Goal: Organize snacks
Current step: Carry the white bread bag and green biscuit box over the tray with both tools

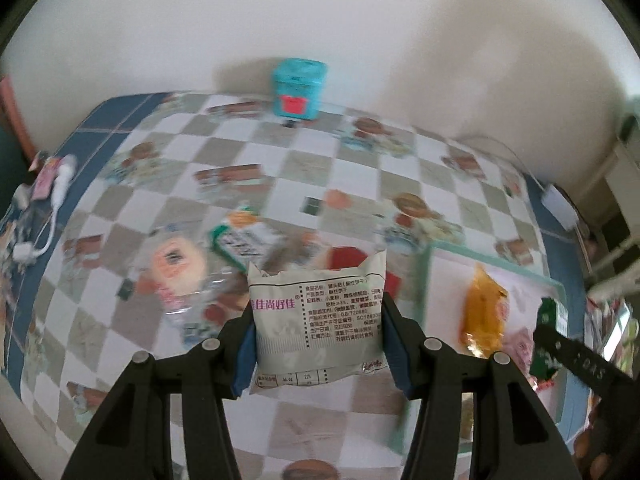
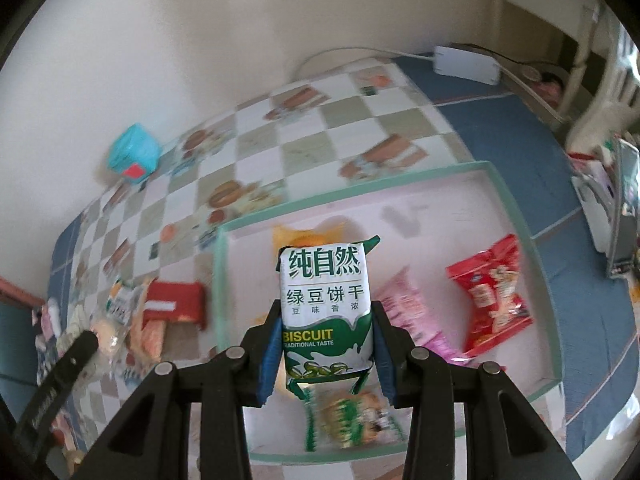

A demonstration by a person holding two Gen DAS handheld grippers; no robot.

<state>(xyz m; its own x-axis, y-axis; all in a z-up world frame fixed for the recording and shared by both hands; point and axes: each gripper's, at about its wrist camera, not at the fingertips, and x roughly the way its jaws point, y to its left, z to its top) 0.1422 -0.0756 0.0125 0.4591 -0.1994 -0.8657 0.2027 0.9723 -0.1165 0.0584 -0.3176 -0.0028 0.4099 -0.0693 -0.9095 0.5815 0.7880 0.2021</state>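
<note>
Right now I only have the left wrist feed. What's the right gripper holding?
Observer: The right gripper is shut on a green-and-white biscuit pack printed BISCUIT.
Operator: Is it over the tray?
Observer: Yes, it sits above the teal-rimmed tray.
Operator: What's in the tray that I can't make out?
Observer: A red snack bag lies at the tray's right side, with a pink packet beside it.
</note>
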